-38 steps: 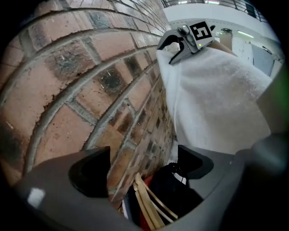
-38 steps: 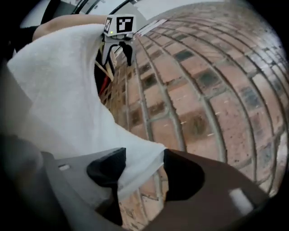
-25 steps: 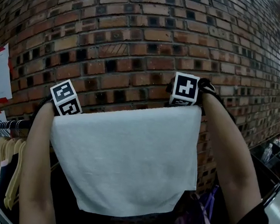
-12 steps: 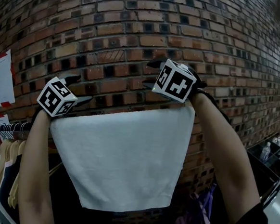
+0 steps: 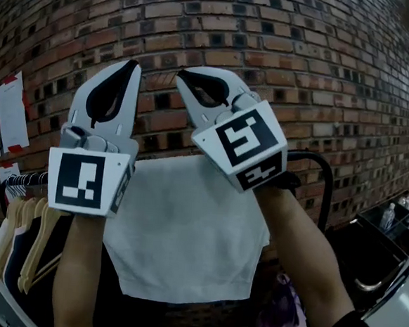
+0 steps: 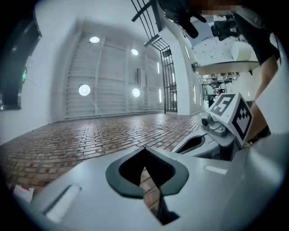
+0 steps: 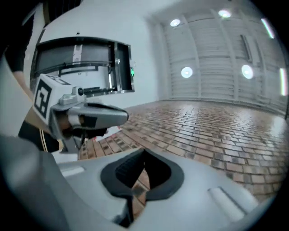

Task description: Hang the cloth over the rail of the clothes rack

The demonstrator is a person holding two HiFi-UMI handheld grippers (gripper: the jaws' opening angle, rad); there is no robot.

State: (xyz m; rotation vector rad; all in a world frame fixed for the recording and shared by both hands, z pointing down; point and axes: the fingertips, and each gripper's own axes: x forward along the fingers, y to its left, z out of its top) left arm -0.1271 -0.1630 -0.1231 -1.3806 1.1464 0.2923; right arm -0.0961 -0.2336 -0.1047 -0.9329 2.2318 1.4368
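The white cloth (image 5: 185,228) hangs draped over the rack's rail, its top fold hidden behind my grippers. A bare stretch of the dark rail (image 5: 28,178) shows at the left, and a black curved tube (image 5: 324,179) at the right. My left gripper (image 5: 131,65) is raised in front of the cloth, pointing up at the brick wall, shut and empty. Beside it my right gripper (image 5: 183,76) is also raised, shut and empty. In the left gripper view the left gripper (image 6: 144,149) has its jaws together; in the right gripper view so does the right gripper (image 7: 143,151).
Wooden hangers with garments (image 5: 15,243) fill the rail at the left. Papers (image 5: 11,112) are stuck on the brick wall (image 5: 303,75) close behind the rack. Purple fabric (image 5: 284,321) lies low at the right, and dark bins (image 5: 390,223) stand further right.
Both grippers have left the cloth's top edge, risen towards the camera and gone from open to shut. The cloth stays draped over the rail.
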